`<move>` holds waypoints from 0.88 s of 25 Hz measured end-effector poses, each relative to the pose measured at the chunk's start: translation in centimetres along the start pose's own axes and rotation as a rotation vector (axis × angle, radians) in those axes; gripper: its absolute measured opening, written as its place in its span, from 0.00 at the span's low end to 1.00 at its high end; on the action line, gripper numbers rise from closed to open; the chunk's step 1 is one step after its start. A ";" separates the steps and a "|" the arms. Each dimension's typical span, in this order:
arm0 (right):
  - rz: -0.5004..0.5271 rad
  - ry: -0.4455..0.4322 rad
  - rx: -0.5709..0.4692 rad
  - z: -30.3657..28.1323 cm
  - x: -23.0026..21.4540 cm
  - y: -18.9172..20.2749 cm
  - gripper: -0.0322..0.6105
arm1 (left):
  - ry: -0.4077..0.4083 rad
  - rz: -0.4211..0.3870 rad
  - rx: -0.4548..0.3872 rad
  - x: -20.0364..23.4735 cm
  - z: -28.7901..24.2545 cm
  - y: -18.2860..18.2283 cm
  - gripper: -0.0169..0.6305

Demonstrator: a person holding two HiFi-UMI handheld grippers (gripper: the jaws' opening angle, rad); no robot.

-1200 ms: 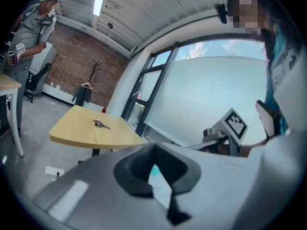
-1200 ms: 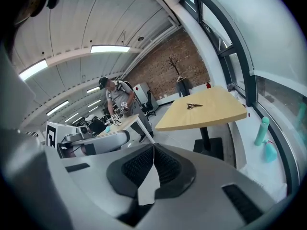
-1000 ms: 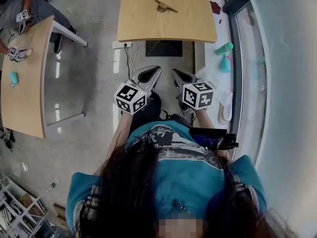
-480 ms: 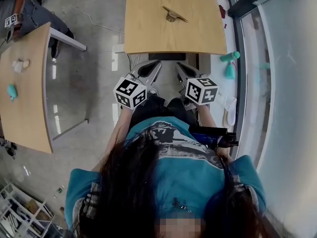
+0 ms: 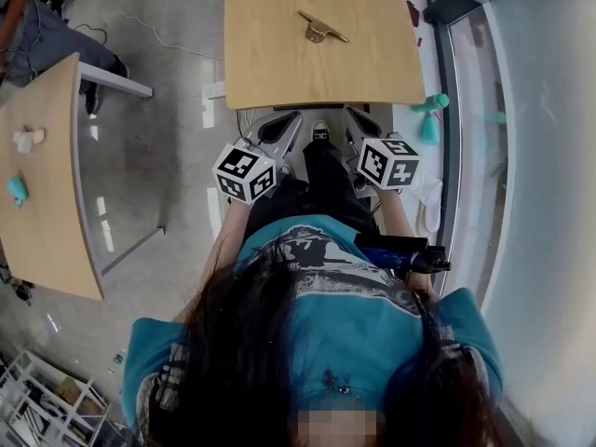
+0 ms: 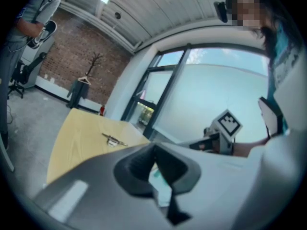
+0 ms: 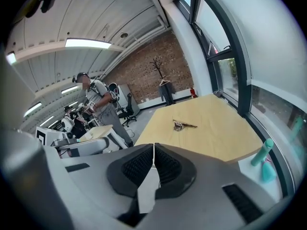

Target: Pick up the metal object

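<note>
The metal object [image 5: 321,29] is a small brass-coloured piece lying on the wooden table [image 5: 279,63] ahead of me, towards its far right. It also shows as a thin bar on the tabletop in the left gripper view [image 6: 113,140] and the right gripper view [image 7: 182,125]. My left gripper [image 5: 287,122] and right gripper [image 5: 354,119] hang side by side below the table's near edge, well short of the object. Both are shut with nothing between the jaws.
A second wooden table [image 5: 47,184] stands at the left with small items on it, and a person [image 7: 98,110] stands beyond it. A glass wall [image 5: 521,156] runs along the right, with teal items [image 5: 428,119] on the floor beside it.
The table and metal object have shifted lower in the head view as I came nearer. Both grippers have moved forward to the table's near edge.
</note>
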State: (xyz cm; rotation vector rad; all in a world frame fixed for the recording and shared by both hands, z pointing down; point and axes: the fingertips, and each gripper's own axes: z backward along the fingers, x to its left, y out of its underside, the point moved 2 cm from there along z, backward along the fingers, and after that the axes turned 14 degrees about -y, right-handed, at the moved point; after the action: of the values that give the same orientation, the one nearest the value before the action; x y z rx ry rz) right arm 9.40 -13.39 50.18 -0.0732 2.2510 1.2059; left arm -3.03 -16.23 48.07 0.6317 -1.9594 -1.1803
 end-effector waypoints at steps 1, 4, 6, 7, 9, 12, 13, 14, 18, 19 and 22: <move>-0.001 0.005 0.002 -0.4 -1.1 -0.7 0.07 | -0.010 0.002 -0.003 0.4 -0.7 -0.3 0.03; 0.023 0.017 0.023 -2.1 -4.0 -2.6 0.07 | -0.051 0.016 -0.021 2.1 -2.6 -1.4 0.03; 0.062 0.022 0.051 -3.4 -5.4 -3.8 0.07 | -0.079 0.019 -0.031 3.4 -3.7 -2.3 0.03; 0.085 0.022 0.071 -4.2 -6.2 -4.4 0.07 | -0.093 0.018 -0.034 4.0 -4.3 -2.8 0.03; 0.143 0.015 0.122 -5.8 -7.7 -5.7 0.08 | -0.121 0.019 -0.043 4.8 -5.8 -3.9 0.03; 0.245 -0.025 0.202 -9.0 -9.8 -7.4 0.19 | -0.163 0.027 -0.055 5.7 -8.2 -5.4 0.03; 0.275 -0.042 0.229 -10.2 -10.4 -7.9 0.24 | -0.174 0.029 -0.054 6.0 -9.0 -5.7 0.03; 0.303 -0.055 0.255 -11.4 -11.0 -8.3 0.26 | -0.182 0.030 -0.050 6.3 -9.8 -6.0 0.03; 0.401 -0.075 0.359 -15.7 -12.7 -9.1 0.30 | -0.209 0.040 -0.028 6.8 -11.5 -6.5 0.03; 0.420 -0.077 0.388 -16.7 -13.2 -9.0 0.30 | -0.217 0.045 -0.021 6.9 -11.8 -6.5 0.03; 0.502 -0.073 0.484 -19.5 -15.6 -8.5 0.33 | -0.243 0.058 0.002 7.6 -13.7 -6.1 0.03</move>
State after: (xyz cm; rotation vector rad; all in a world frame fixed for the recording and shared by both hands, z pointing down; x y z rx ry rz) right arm 15.91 -36.94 60.09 0.7455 2.5074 0.8295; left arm 3.63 -31.62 49.31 0.4455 -2.1653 -1.2682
